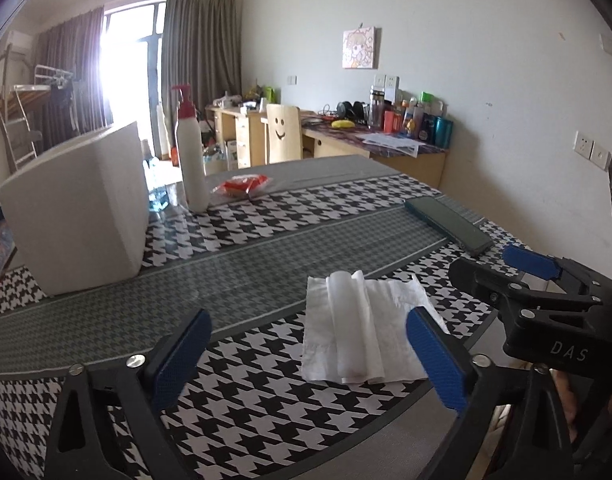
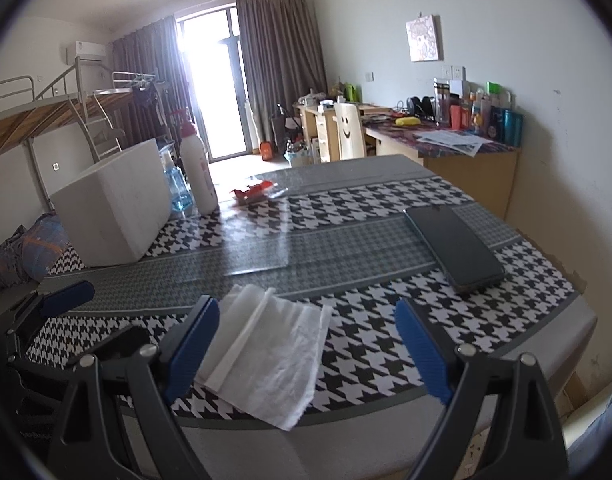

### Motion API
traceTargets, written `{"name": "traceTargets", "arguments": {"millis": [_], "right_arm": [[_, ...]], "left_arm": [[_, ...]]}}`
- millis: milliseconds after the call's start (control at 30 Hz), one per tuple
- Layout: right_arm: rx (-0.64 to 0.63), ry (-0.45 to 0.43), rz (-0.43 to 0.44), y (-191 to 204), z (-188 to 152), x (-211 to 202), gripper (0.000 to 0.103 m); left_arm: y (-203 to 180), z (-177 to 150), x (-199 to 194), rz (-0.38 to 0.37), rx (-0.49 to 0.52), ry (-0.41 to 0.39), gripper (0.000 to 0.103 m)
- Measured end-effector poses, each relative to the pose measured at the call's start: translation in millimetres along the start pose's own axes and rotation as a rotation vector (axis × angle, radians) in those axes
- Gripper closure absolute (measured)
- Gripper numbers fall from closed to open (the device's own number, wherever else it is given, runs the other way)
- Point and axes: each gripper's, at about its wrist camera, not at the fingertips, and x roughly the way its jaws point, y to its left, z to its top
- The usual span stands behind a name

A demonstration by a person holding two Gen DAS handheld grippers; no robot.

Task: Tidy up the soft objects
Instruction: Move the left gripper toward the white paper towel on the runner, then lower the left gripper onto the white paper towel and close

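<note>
A folded white tissue [image 1: 358, 328] lies flat on the houndstooth tablecloth [image 1: 266, 400] near the table's front edge. My left gripper [image 1: 310, 360] hovers low over the cloth with its jaws wide open. The tissue's left part lies between its blue pads, and the right pad [image 1: 438, 360] overlaps the tissue's right side. In the right wrist view the same tissue [image 2: 266, 352] sits just inside the left pad [image 2: 194, 344] of my open right gripper [image 2: 308, 348]. Nothing is gripped. Each gripper shows at the edge of the other's view.
A white foam box [image 1: 78, 208] stands at the left, with a white pump bottle [image 1: 192, 160] and a red wrapper [image 1: 242, 184] behind it. A dark phone [image 1: 446, 224] lies at the right. A blue spray bottle [image 2: 176, 188] stands beside the box. The table's front edge [image 2: 346, 432] is close.
</note>
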Motion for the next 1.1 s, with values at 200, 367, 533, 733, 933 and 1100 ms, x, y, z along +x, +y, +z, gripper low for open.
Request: {"name": "traceTargets", "arguments": {"millis": [200,367,533,733,933,1100], "right_arm": [[0.014,0.025,-0.008,-5,-6,7,0.011],[0.015,0.045,-0.020,-9,-12,13,0.011],[0.018,0.059,-0.037,-15,-15,18,0.011],[0.031,0.079,-0.032,-17,-17,23,0.011],[0.034,0.085,-0.035,-19,-17,25,0.011],[0.046,0.091,-0.035,-22,-18,26,0.011]], "left_arm": [[-5,-4,16,-0.040,0.022,0.068,0.015],[-6,-7,29,-0.050,0.021,0.116,0.021],[-8,-11,42,-0.061,0.026,0.161,0.038],[-8,-16,53,-0.059,0.015,0.207,0.056],[-11,-18,57,-0.064,0.034,0.216,0.061],[-16,-18,59,-0.075,0.048,0.217,0.068]]}}
